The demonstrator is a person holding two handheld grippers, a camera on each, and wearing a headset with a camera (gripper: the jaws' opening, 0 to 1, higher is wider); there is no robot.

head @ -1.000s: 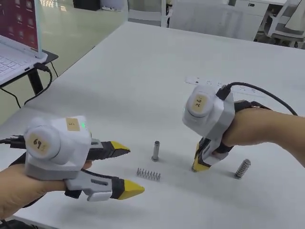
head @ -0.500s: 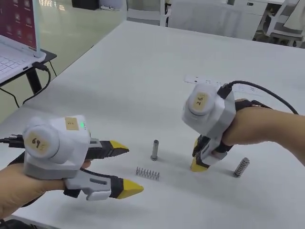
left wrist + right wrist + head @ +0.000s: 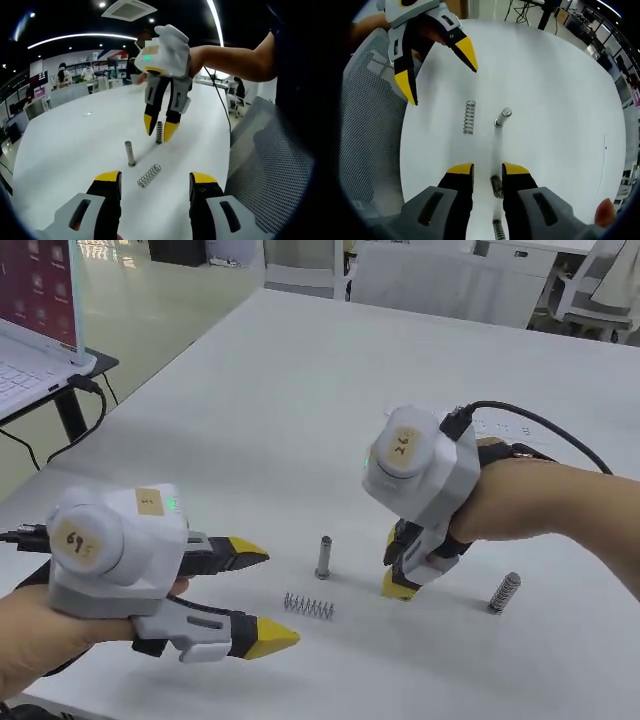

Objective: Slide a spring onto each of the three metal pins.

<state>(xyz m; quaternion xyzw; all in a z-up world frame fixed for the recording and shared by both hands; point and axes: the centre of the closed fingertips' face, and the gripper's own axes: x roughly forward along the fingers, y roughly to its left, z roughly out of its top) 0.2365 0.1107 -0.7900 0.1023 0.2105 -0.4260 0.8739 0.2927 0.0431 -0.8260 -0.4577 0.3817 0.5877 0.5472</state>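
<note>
A metal pin (image 3: 324,557) (image 3: 130,152) (image 3: 502,117) stands upright on the white table (image 3: 250,420). Just in front of it lies a thin spring (image 3: 309,606) (image 3: 149,175) (image 3: 468,117). My left gripper (image 3: 262,596) (image 3: 155,177) (image 3: 440,75) is open at the near left, nothing between its jaws. My right gripper (image 3: 396,575) (image 3: 160,134) (image 3: 487,170) points down right of the pin, its jaws drawn narrow on an upright spring (image 3: 159,127) (image 3: 495,186). Another spring (image 3: 503,592) leans on the table further right.
An open laptop (image 3: 30,310) sits on a stand at the far left. A white power strip (image 3: 500,425) and the right gripper's black cable (image 3: 540,430) lie behind the right hand. Chairs (image 3: 440,285) line the far table edge; a mesh chair (image 3: 270,165) is near.
My right gripper has shifted left, closer to the pin, and risen slightly off the table. The left gripper, the pin and the loose springs have stayed put.
</note>
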